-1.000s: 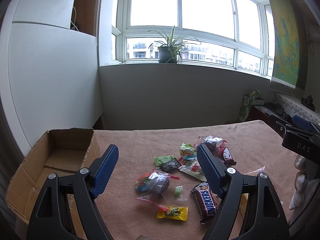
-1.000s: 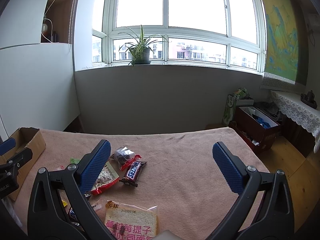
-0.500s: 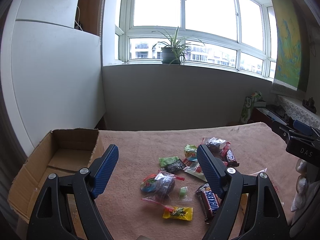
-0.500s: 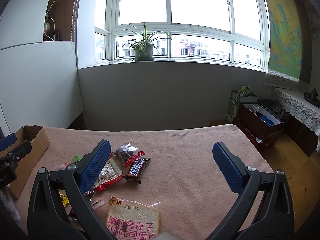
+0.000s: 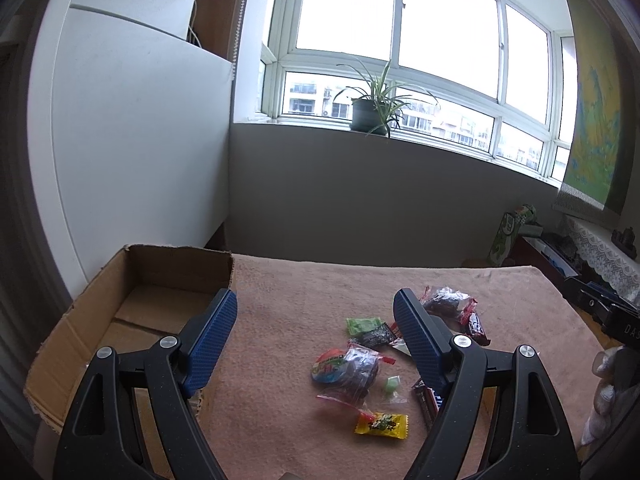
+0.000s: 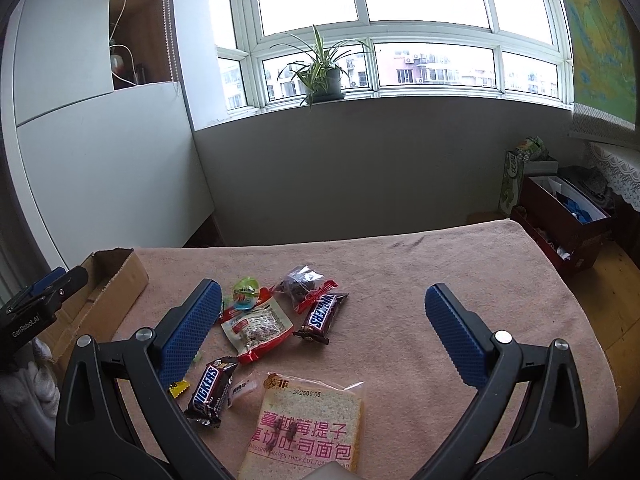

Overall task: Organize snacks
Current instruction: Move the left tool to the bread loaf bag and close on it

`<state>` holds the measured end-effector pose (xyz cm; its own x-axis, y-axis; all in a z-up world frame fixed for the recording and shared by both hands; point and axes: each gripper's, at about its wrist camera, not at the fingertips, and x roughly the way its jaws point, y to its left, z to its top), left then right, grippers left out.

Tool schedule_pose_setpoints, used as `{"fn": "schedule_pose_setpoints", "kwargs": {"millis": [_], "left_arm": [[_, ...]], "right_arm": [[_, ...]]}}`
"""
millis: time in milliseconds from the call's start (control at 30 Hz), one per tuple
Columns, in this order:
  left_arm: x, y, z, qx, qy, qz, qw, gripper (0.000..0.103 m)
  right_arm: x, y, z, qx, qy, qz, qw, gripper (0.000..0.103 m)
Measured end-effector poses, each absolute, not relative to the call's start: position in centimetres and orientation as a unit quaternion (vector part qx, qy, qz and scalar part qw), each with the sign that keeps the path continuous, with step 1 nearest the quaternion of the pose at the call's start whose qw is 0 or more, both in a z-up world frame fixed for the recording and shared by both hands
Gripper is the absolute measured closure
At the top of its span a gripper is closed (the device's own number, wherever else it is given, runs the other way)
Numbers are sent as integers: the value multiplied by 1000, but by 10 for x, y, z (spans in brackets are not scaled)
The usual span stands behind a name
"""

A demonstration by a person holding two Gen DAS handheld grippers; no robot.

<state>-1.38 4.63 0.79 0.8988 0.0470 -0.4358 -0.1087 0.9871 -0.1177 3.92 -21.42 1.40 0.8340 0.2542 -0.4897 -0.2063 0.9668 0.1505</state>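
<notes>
A heap of snacks lies on the pink towel-covered table [image 6: 420,280]. In the right wrist view I see a packed bread slice [image 6: 308,428], two Snickers bars [image 6: 322,316] [image 6: 210,390], a red-and-white packet [image 6: 258,328] and a clear bag of dark sweets [image 6: 300,280]. In the left wrist view a yellow candy [image 5: 382,425], a round colourful sweet bag [image 5: 346,366] and a green packet [image 5: 362,324] show. An open cardboard box [image 5: 132,312] stands at the table's left end. My left gripper [image 5: 316,340] is open above the table beside the box. My right gripper [image 6: 324,336] is open over the snacks, holding nothing.
A potted plant [image 6: 322,76] stands on the windowsill behind a grey wall. A white cabinet [image 5: 132,140] rises to the left of the box. Boxes and bags [image 6: 560,208] sit on the floor past the table's right edge.
Both grippers have tilted and shifted left; the box now fills more of the left wrist view, and the snacks sit further right there. Both stay open.
</notes>
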Motion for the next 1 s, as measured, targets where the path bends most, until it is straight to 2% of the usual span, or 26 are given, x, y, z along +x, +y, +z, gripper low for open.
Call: {"fn": "schedule_pose_setpoints", "kwargs": {"millis": [167, 367, 500, 700, 733, 800, 867, 1000], "left_arm": [[-9, 50, 6, -81, 233, 34, 969, 22], [-10, 41, 3, -76, 242, 13, 967, 23], [-9, 27, -5, -78, 261, -21, 962, 23], [-5, -4, -20, -75, 306, -86, 945, 31], [-3, -9, -23, -78, 316, -101, 940, 31], [-2, -21, -29, -85, 337, -133, 928, 34], [-3, -34, -35, -85, 354, -161, 917, 36], [-6, -55, -46, -92, 387, -211, 893, 36]], "right_arm": [[52, -210, 6, 80, 302, 164, 936, 0], [52, -211, 3, 75, 310, 166, 933, 0], [53, -226, -4, 89, 331, 170, 924, 5], [56, -260, -25, 124, 369, 175, 904, 9], [57, -265, -31, 134, 380, 185, 896, 10], [59, -273, -43, 149, 403, 201, 880, 22], [60, -281, -56, 159, 426, 205, 867, 27], [58, -293, -77, 195, 456, 233, 837, 28]]}}
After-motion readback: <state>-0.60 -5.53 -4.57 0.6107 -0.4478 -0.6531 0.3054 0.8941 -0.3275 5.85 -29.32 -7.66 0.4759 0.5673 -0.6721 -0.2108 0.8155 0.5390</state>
